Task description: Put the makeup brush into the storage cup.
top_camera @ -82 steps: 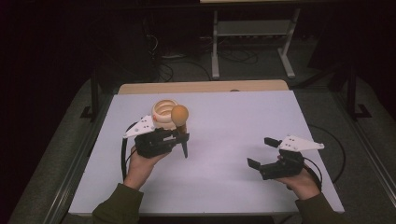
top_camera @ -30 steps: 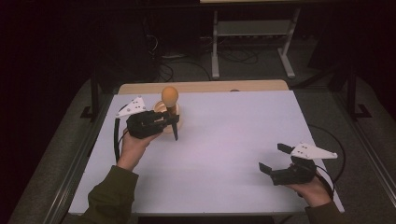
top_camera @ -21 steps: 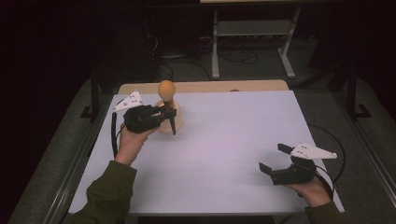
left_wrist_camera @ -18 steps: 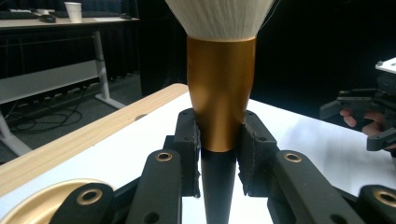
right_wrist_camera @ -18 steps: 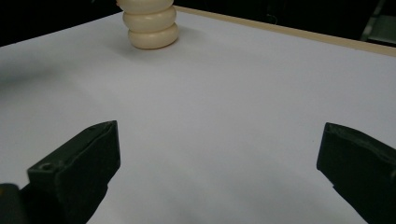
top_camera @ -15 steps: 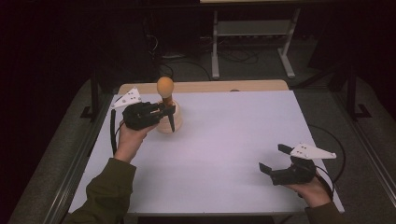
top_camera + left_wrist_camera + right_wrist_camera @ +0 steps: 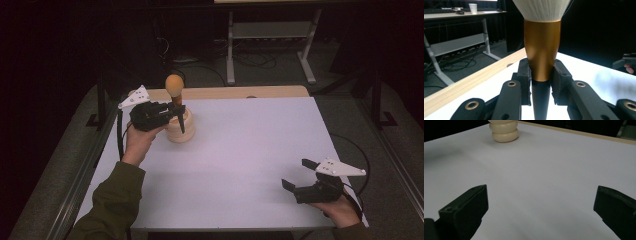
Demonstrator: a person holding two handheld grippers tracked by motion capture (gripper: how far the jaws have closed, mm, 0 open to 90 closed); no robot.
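At the near right corner of the white table, the right gripper rests low in the person's right hand, its jaws spread wide with nothing between them; the hand is partly cut off by the bottom edge. In the right gripper view the two black jaws frame bare tabletop, and the cream ribbed stand is cropped at the top edge. Farther back on the left, the left hand, in an olive sleeve, reaches forward and holds the left gripper level over the stand. Its jaws are clamped on a makeup brush at its copper ferrule, bristles upward, dark handle pointing down. The handle's tip is hidden, so whether it sits in the stand cannot be told. No writing is legible.
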